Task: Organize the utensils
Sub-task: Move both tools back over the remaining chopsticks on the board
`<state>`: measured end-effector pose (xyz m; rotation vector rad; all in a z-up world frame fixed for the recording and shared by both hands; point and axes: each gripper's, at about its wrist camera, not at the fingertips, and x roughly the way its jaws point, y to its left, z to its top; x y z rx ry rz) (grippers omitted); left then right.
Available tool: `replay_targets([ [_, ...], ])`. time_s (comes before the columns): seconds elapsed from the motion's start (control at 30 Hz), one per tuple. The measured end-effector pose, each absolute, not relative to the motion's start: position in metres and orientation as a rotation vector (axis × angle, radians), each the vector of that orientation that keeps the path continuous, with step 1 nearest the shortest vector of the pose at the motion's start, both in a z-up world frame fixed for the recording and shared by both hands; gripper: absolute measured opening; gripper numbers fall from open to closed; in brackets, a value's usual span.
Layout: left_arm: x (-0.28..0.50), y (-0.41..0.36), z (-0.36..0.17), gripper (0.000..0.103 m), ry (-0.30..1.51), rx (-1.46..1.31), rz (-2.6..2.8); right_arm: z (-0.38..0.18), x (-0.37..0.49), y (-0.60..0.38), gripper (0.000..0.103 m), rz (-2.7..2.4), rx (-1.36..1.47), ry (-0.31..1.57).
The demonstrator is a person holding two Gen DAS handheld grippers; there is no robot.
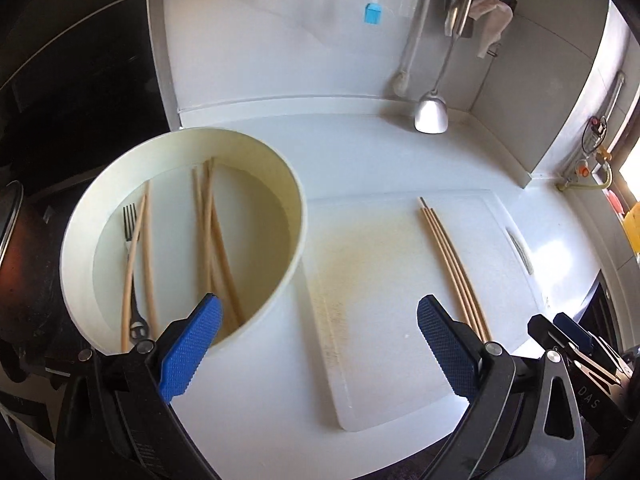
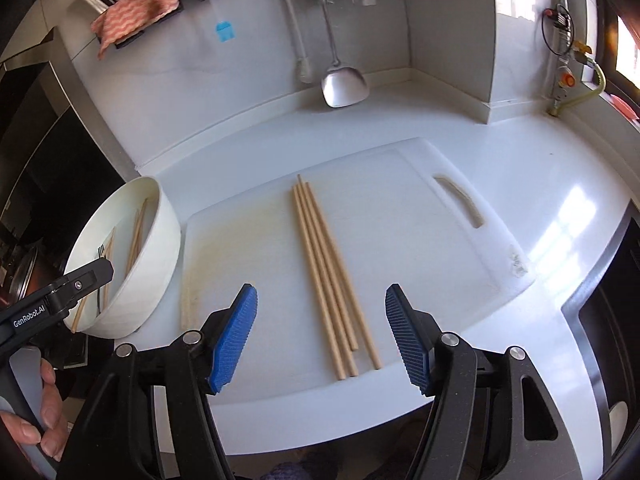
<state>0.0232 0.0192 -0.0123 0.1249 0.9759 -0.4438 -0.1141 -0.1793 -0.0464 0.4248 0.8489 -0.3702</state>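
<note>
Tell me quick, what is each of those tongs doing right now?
Left tongs: open, holding nothing, beside the white bowl.
Right tongs: open, holding nothing, above the chopsticks on the cutting board.

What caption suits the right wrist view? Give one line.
Open right tool above four wooden chopsticks on a white plastic cutting board.

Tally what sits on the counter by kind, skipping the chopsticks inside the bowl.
Chopsticks: 4
Fork: 1
Bowl: 1
Cutting board: 1
Total: 7
</note>
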Motion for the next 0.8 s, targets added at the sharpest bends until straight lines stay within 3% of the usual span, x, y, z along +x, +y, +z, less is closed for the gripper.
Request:
replay_targets([
  [0.4,-0.031,-0.057,-0.024,0.096,1.016,0.125,-0.245,-0.052,-0.153,-0.267,0.065,-0.19,0.375,0.836],
  [0.8,-0.039,-0.084,-0.039,0.096,1.039,0.132,-0.135,-0.072,-0.131,-0.297,0.066,-0.074,0.374,0.854],
])
